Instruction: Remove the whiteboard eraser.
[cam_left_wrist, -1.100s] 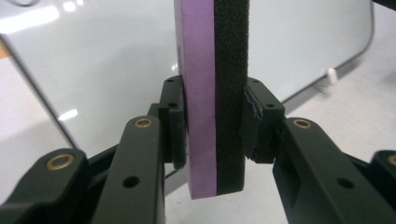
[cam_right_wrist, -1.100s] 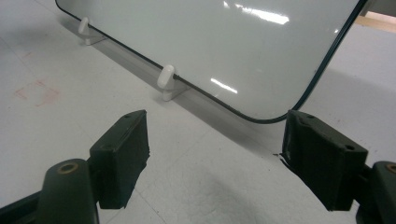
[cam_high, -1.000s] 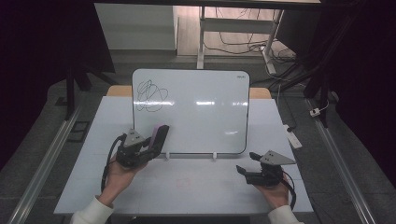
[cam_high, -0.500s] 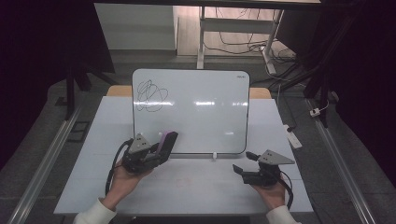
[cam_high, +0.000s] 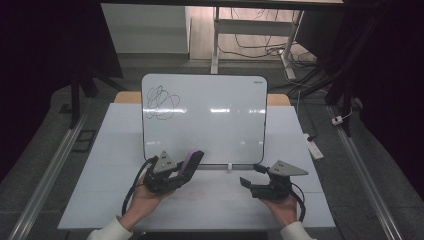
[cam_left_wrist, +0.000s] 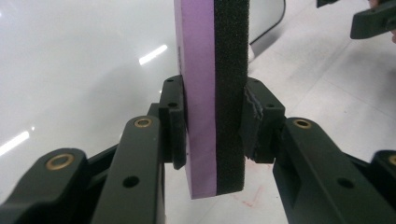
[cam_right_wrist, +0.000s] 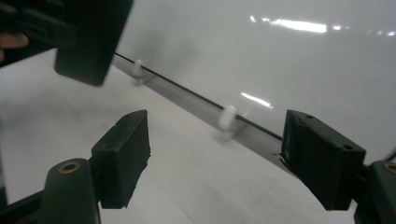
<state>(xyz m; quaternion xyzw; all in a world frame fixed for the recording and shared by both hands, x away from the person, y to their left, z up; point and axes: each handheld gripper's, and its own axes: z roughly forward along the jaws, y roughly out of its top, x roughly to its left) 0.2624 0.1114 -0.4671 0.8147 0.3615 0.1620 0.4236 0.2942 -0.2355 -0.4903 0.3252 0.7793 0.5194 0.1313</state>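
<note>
Clamped in the left gripper (cam_high: 189, 161), the eraser (cam_left_wrist: 214, 93) has been lowered off the whiteboard (cam_high: 210, 115). The scribble (cam_high: 161, 102) is judged unwiped. The right gripper (cam_high: 248, 183) is held apart, empty.

Dark room; grey floor (cam_high: 45, 150), cables (cam_high: 250, 47) behind white table (cam_high: 115, 200).

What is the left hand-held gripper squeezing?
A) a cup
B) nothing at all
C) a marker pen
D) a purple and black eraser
D: in the left gripper view the left hand-held gripper has its black jaws pressed on both sides of the eraser, which has a purple layer and a black foam layer, in front of the whiteboard.
</note>
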